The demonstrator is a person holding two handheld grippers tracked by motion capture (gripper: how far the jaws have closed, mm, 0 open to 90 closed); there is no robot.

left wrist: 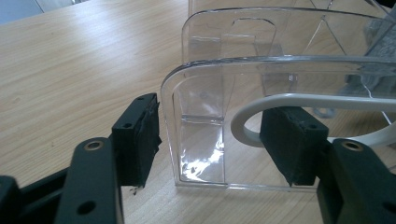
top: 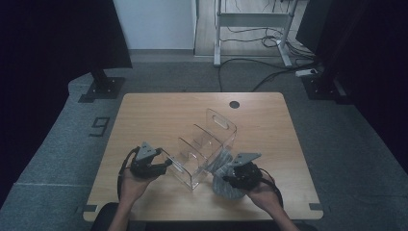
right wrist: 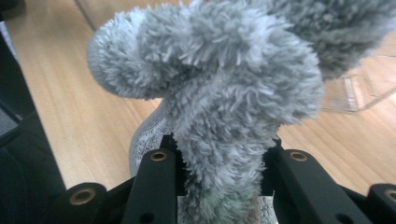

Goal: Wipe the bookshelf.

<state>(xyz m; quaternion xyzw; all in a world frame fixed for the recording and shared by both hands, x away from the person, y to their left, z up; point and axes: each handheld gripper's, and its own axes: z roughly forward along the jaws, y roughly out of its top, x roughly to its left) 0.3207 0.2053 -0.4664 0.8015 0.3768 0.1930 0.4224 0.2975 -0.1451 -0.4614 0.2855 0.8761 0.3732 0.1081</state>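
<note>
Cloth: grey fluffy cloth (right wrist: 219, 93) bunched up, clamped in right gripper (right wrist: 219, 186), bulk rising past the jaws; in the high view it lies at the table's near right, just beside the organizer's right side.
Organizer: clear acrylic organizer (top: 204, 147) with dividers, upright mid-table (top: 159, 108).
Left gripper: left gripper (left wrist: 210, 140) at the organizer's near end wall, jaws parted, one either side of the wall's edge, pads not pressing; grips nothing.
White loop: white cable (left wrist: 299, 100) curves in front of the right pad.
Right gripper: jaws squeezed onto the cloth from both sides.
Hands: both come in from the near edge.
</note>
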